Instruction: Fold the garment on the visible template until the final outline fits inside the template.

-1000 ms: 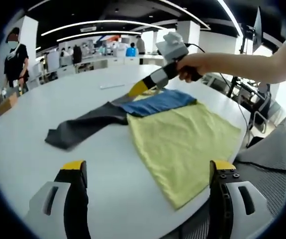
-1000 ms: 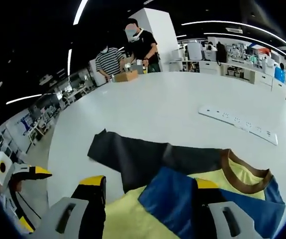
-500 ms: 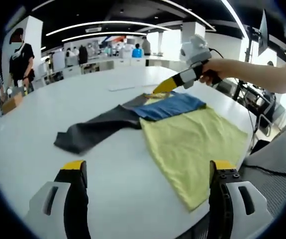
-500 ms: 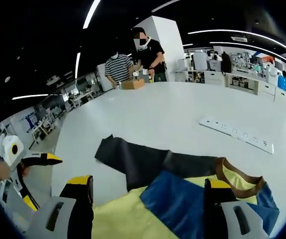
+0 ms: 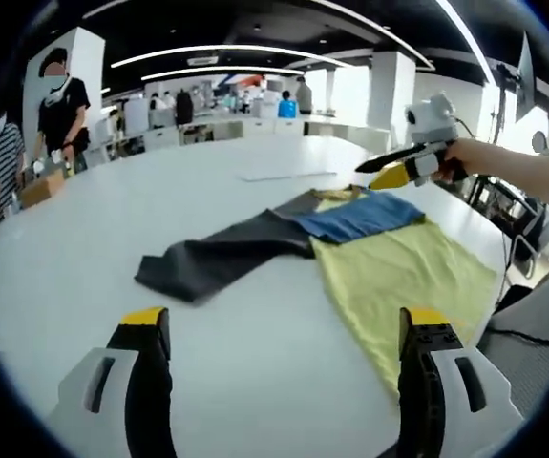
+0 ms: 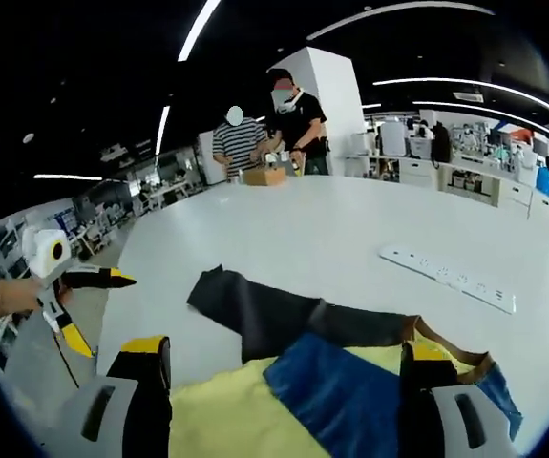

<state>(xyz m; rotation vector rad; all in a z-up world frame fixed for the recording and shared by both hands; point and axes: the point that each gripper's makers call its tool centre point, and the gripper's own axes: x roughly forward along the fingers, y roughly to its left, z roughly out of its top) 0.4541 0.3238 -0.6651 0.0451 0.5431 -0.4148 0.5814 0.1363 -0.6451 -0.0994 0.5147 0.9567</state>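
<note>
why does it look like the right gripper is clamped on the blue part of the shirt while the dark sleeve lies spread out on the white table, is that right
Not clamped. In the left gripper view the right gripper hangs above the shirt's blue part, touching nothing. The dark sleeve does lie spread out on the white table.

You had soft matt cloth before you: the garment (image 5: pixel 350 243) showed yellow terry-like weave, a blue sleeve and a dark grey one. The desk (image 5: pixel 112 219) looked smooth, white, faintly glossy. Your hand-held gripper (image 5: pixel 279 329) looked like matt plastic.
</note>
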